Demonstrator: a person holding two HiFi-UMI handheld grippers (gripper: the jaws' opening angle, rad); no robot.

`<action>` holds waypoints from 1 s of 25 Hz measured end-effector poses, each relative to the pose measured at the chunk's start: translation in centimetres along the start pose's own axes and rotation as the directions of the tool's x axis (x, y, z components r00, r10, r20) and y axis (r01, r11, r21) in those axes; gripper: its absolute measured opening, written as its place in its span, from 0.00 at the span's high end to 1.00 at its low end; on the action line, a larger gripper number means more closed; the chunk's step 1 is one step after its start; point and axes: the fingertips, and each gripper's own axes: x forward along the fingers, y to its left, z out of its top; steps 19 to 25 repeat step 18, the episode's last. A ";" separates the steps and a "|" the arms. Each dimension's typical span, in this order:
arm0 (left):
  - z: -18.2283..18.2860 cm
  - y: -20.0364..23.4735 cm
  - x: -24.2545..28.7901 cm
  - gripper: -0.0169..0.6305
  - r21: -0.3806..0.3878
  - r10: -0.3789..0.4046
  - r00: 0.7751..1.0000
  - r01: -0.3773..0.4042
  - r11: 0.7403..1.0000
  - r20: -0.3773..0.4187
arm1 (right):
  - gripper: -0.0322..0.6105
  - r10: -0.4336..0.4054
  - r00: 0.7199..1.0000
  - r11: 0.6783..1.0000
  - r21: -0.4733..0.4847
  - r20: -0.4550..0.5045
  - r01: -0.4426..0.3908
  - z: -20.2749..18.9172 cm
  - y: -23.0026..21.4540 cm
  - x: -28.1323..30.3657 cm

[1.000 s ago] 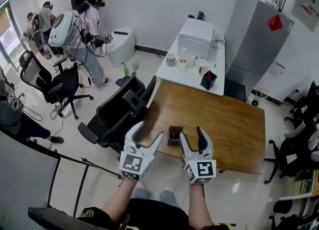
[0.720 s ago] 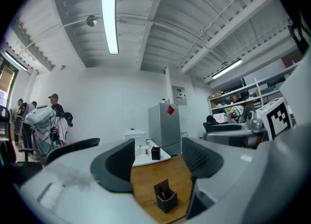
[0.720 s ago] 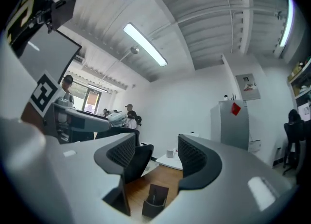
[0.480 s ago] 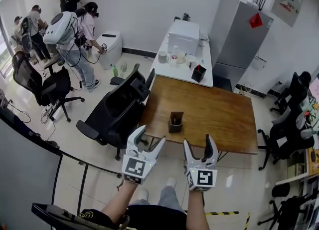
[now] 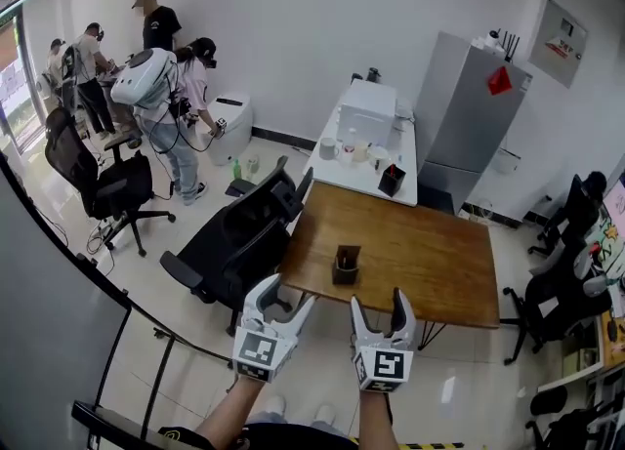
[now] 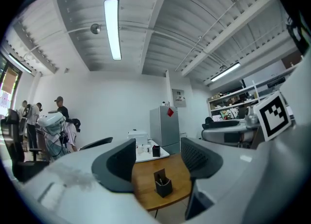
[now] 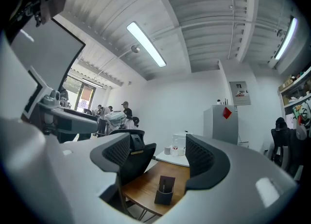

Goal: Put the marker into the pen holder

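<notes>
surface (image 5: 430,253): brown wood, smooth, slight sheen
pen holder (image 5: 345,265): dark, matt
chair (image 5: 244,243) beside surface: black, matt plastic back
tall cabinet (image 5: 467,116) behind surface: grey, metal-looking, smooth
floor (image 5: 459,380): pale, glossy

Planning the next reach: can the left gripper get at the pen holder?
Probably yes: the left gripper, open and empty, has a clear path to the pen holder at the table's near edge.

My head camera looks forward and steeply down from above and behind my left gripper (image 5: 283,294) and right gripper (image 5: 379,300), with the wooden table (image 5: 430,263) just beyond them. Each gripper camera looks along its own jaws, the right pair opening on nothing, framing the far pen holder (image 6: 163,187) (image 7: 165,189) between them; all three views share it.
</notes>
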 end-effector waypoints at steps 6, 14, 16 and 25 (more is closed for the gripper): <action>0.8 -2.1 0.9 0.53 0.009 0.018 1.000 -0.018 1.000 0.013 | 0.40 0.035 0.999 0.999 0.011 -0.016 -0.034 -0.4 -1.8 -0.7; -0.3 -3.1 2.2 0.53 0.022 0.004 1.000 -0.005 1.000 0.023 | 0.40 0.041 0.999 0.999 0.009 -0.016 -0.041 -0.5 -3.7 -0.1; -0.2 -2.5 2.4 0.53 0.010 0.018 0.999 -0.018 1.000 0.029 | 0.40 0.048 0.999 0.999 0.011 -0.019 -0.048 -0.8 -3.5 0.3; -0.4 -1.9 2.6 0.53 0.013 0.026 0.999 -0.027 1.000 0.021 | 0.40 0.056 0.998 0.998 0.012 -0.021 -0.056 -0.9 -3.3 0.8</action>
